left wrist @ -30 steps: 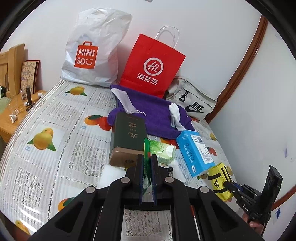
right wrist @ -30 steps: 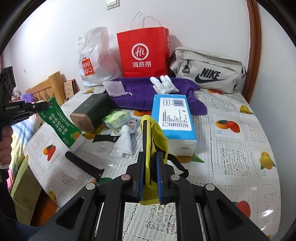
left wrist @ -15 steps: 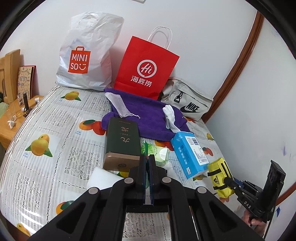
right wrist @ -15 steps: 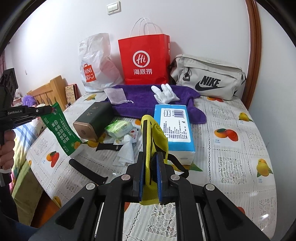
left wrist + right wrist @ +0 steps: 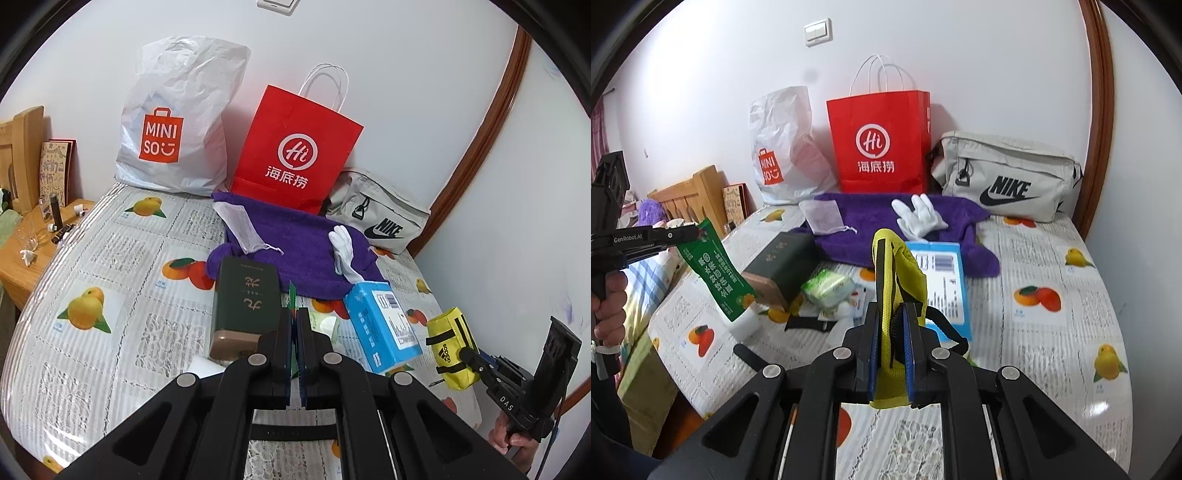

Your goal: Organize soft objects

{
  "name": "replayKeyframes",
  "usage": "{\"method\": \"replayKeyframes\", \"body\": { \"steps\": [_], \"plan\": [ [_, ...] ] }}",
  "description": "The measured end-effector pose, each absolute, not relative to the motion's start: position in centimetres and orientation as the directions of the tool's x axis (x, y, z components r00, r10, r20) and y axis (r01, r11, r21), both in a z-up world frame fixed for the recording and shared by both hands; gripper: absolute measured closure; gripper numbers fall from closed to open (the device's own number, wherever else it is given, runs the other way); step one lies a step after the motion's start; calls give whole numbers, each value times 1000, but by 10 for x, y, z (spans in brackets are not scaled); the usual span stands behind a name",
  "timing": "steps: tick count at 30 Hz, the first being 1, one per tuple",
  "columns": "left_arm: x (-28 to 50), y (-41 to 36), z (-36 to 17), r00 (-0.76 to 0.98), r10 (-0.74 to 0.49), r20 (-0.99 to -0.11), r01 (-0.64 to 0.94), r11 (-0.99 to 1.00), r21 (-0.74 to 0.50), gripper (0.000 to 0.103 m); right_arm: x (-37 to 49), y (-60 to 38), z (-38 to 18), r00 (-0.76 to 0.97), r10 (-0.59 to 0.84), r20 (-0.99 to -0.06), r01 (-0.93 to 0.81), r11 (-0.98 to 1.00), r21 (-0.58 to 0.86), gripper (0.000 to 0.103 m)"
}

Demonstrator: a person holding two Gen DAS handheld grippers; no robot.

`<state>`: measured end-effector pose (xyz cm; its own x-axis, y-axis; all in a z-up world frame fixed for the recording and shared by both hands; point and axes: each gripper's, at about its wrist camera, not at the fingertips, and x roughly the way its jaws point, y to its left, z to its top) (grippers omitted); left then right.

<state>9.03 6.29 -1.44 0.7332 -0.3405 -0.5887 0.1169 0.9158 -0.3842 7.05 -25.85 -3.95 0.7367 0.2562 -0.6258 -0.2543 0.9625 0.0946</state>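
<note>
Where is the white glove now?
The white glove lies on the purple towel, in front of the Nike bag, behind the blue tissue pack.

Bags line the wall; bare tablecloth lies open right of the tissue pack.

A green tube with a white cap hangs tilted at the left of the right wrist view, cap end lowest, clear of the bed. A yellow pouch with black straps stands up at centre frame, pinched at its lower end; in the left wrist view it sits at lower right. A purple towel lies spread at mid-frame with a white glove on it.
</note>
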Motion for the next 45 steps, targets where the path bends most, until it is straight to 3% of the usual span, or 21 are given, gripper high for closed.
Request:
{"method": "replayKeyframes", "body": {
  "steps": [26,45],
  "plan": [
    [184,46,11,723,-346,-598,145,922,-359,100,185,-255,-18,745,255,-616,-264,961,79,92],
    [285,20,-13,675,-388,-628,173,910,-376,100,289,-261,-49,707,209,-676,-228,972,61,91]
  ]
}}
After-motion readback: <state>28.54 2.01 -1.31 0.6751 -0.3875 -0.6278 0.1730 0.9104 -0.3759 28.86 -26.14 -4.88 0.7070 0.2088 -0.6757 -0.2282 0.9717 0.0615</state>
